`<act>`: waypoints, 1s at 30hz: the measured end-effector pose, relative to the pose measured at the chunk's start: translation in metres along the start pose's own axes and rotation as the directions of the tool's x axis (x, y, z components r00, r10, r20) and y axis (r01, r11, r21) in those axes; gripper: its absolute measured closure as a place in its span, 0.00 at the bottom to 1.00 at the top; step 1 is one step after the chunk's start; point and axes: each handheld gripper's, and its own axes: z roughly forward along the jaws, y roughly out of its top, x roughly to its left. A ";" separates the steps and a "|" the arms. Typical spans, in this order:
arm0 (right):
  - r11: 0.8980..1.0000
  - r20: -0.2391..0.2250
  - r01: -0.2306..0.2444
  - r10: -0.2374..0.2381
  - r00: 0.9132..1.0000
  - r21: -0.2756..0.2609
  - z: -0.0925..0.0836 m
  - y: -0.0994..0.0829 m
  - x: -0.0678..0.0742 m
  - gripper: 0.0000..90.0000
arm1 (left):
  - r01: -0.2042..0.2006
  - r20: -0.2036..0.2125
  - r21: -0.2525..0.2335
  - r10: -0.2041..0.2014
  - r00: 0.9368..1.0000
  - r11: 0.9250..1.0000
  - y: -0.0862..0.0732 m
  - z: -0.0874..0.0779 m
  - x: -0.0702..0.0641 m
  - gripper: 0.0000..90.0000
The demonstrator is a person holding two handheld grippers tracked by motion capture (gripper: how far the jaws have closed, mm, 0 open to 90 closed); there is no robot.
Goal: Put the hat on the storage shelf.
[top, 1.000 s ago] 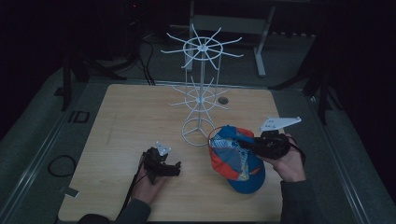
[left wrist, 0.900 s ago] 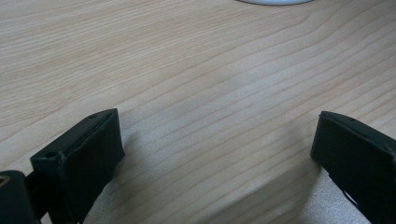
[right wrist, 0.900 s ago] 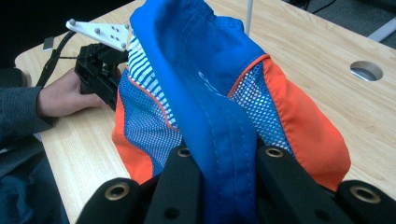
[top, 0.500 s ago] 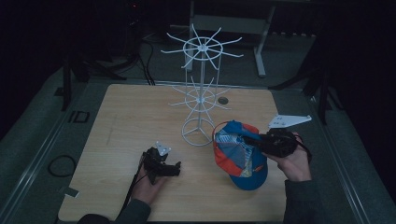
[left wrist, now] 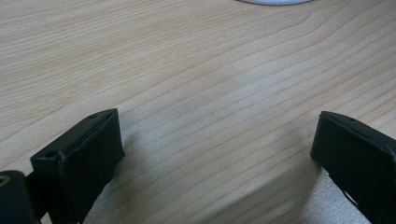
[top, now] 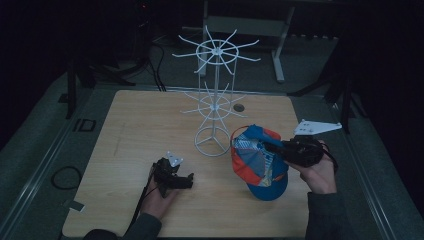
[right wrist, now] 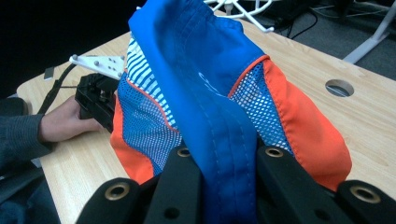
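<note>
**Cap clamped and turned toward the rack, left side idle**

Left to right:

- Left gripper [top: 176,178]: parked on the wooden table [top: 140,130], same spot as a second ago. Jaws wide apart, bare wood grain between them, nothing touching either pad. The white base ring of the rack sits well ahead of the jaws, at the top edge of the left gripper view.
- Wire hat rack [top: 215,100]: white, two tiers of spokes on a ring base, between the two grippers. Every spoke I can see is bare. Nothing hung yet.
- Baseball cap [top: 257,162]: blue, orange and mesh. Over the last second it has shifted and rotated a bit in the right hand's grip, and the brim now points down toward the near table edge. Crown opening faces the rack; inside of the cap is empty, just lining and mesh.
- Right gripper [top: 272,148]: jaws closed tight on a blue fabric panel of the cap [right wrist: 219,93], fold pinched straight between the pads, rest of the cap standing up ahead of the jaws. Hand has barely travelled.

My read: this is reorientation, not transport. Cap is secured, lifted partly off the table, just beside the rack base. Hanging it on a spoke looks like the obvious next step, and it hasn't started. Cable hole [top: 239,107] in the table is beyond the rack, irrelevant.
</note>
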 end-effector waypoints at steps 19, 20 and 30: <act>0.999 0.009 0.004 -0.004 1.000 -0.044 -0.009 0.012 0.002 0.94 | 0.000 0.000 0.000 0.000 1.000 1.000 0.000 0.000 0.000 0.03; 0.999 0.010 0.007 -0.006 1.000 -0.046 -0.010 0.013 0.002 0.94 | 0.000 0.000 0.000 0.000 1.000 1.000 0.000 0.000 0.000 0.03; 0.998 0.011 0.017 -0.016 1.000 -0.058 -0.013 0.020 0.003 0.94 | 0.000 0.000 0.000 0.000 1.000 1.000 0.000 0.000 0.000 0.03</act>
